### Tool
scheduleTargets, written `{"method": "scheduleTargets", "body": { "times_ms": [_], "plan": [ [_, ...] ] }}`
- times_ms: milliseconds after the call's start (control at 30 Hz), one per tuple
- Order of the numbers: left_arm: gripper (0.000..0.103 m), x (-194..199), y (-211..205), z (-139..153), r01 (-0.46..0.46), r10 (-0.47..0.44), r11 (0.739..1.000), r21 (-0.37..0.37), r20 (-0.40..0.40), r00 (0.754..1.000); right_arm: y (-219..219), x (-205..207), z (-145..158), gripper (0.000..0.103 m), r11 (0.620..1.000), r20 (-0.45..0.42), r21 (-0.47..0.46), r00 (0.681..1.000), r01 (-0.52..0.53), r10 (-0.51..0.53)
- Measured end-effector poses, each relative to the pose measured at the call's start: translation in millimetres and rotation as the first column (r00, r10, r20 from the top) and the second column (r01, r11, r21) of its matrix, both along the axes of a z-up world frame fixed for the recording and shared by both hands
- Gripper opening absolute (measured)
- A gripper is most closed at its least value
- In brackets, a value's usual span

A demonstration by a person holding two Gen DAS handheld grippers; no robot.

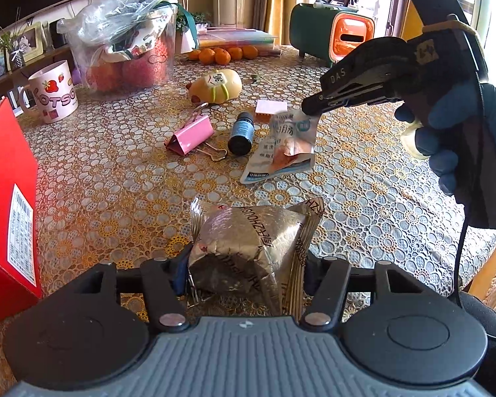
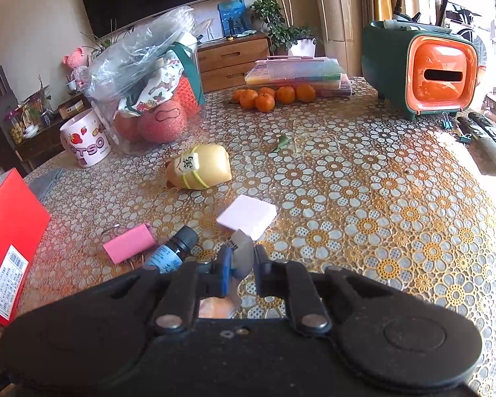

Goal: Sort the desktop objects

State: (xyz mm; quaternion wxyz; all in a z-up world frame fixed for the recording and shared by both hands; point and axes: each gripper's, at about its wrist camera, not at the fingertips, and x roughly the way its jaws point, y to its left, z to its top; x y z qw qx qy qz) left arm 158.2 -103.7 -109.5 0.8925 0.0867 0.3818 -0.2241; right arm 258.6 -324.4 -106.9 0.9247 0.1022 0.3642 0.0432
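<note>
In the left wrist view my left gripper (image 1: 244, 268) sits low over the table, shut on a crumpled gold foil packet (image 1: 248, 235), with a pad against each side. A gloved hand (image 1: 446, 132) holds my right gripper (image 1: 309, 107) at the upper right. It is shut on the top corner of a white snack wrapper (image 1: 281, 152), whose lower end trails on the tablecloth. In the right wrist view the wrapper (image 2: 241, 248) stands pinched in my right gripper (image 2: 243, 259). A pink binder clip (image 1: 191, 134), a dark bottle (image 1: 241, 132) and a pink note pad (image 1: 270, 107) lie beside the wrapper.
A red box (image 1: 6, 205) stands at the left. Further back are a strawberry mug (image 1: 54, 91), a clear tub (image 1: 129, 43) of bagged items, a yellow toy (image 1: 218, 86) and oranges (image 1: 221, 54). A green and orange tissue box (image 2: 423, 72) and a remote (image 2: 489, 139) sit far right.
</note>
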Motion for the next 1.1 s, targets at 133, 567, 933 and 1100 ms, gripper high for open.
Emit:
{"method": "scheduleTargets", "body": {
  "times_ms": [133,567,933,1100],
  "plan": [
    [0.058,-2,0,6,0.0,0.0,1.0,0.001,0.01,1.0,-1,-8,7,0.0,1.0,0.001,0.007,1.0,-0.023,0.023],
    [0.057,-17,5,31,-0.009,0.011,0.999,-0.034,0.042,0.999,-10,-36,48,0.0,0.998,0.075,0.049,0.996,-0.043,0.039],
    [0.057,-25,12,35,-0.025,0.027,0.999,-0.043,0.038,0.999,-3,-29,25,0.029,0.995,-0.101,0.069,0.991,-0.077,0.083],
    [0.057,-24,16,31,-0.029,0.03,0.999,-0.046,0.028,0.999,12,-22,15,0.067,0.997,-0.126,0.032,0.989,-0.071,0.074]
  ]
}}
